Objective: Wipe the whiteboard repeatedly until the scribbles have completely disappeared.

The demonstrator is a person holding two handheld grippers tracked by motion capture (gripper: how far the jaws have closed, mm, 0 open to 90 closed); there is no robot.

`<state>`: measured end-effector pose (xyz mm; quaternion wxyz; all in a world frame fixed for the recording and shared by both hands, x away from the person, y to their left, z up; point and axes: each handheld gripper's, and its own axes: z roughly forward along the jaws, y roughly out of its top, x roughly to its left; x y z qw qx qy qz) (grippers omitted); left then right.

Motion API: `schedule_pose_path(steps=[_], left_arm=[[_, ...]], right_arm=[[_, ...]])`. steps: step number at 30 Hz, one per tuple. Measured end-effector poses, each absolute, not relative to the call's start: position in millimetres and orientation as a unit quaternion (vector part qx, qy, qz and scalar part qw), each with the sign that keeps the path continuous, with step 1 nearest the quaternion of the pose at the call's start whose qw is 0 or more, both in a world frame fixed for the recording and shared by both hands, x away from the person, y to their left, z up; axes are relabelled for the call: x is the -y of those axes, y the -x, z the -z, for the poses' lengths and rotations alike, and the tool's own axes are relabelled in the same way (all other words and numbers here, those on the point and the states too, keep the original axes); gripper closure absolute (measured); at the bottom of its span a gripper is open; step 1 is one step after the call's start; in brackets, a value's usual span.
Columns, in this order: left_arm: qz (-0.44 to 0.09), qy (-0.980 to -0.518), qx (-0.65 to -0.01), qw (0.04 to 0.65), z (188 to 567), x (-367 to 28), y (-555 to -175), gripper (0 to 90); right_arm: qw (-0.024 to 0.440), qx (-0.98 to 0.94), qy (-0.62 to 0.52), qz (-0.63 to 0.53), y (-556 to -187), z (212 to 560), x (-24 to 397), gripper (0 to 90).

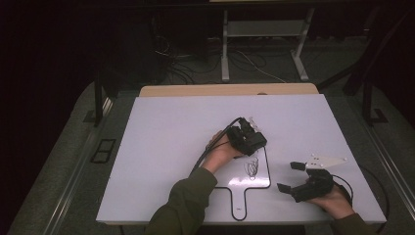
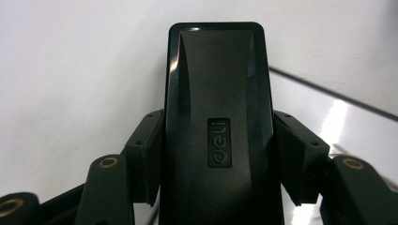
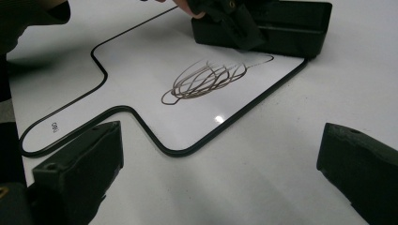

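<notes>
Holding a black eraser [image 2: 218, 126] tight, the left gripper [image 1: 247, 138] sits at the far edge of the small whiteboard [image 1: 234, 178]. To wipe well, press flat and slide over the scribble [image 3: 206, 79]. The right gripper [image 1: 293, 177] waits open, holding nothing. The eraser says "deli".

My rig, high view: left gripper [image 1: 248, 138] chunky black, cable trailing toward 7 o'clock. Right gripper [image 1: 292, 177] black, grey three-cornered plate [image 1: 325, 161] on top. Olive sleeve [image 1: 183, 203]. Brass-ringed screws [image 2: 108, 162] on jaw links.
</notes>
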<state>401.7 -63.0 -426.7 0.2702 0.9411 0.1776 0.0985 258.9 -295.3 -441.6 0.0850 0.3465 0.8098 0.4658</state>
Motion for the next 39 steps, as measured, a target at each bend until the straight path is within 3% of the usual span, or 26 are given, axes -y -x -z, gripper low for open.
schedule_pose_path(steps=[10,19,29,39], left_arm=[[-0.1,-0.935,-0.204,0.273,427.0,49.9,-413.8,39.7],[-0.098,-0.941,-0.173,0.275,427.7,68.4,-397.4,39.7],[-0.1,-0.935,-0.194,0.279,428.5,57.9,-409.9,39.7],[-0.085,-0.942,-0.163,0.28,428.2,70.8,-394.0,39.7]], right_arm=[[0.087,-0.808,-0.348,-0.466,-258.5,441.2,297.0,0.0],[0.085,-0.81,-0.347,-0.465,-258.5,441.2,294.7,0.0],[0.087,-0.809,-0.347,-0.467,-258.3,440.8,296.6,0.0],[0.085,-0.81,-0.347,-0.465,-258.5,441.1,295.1,0.0]])
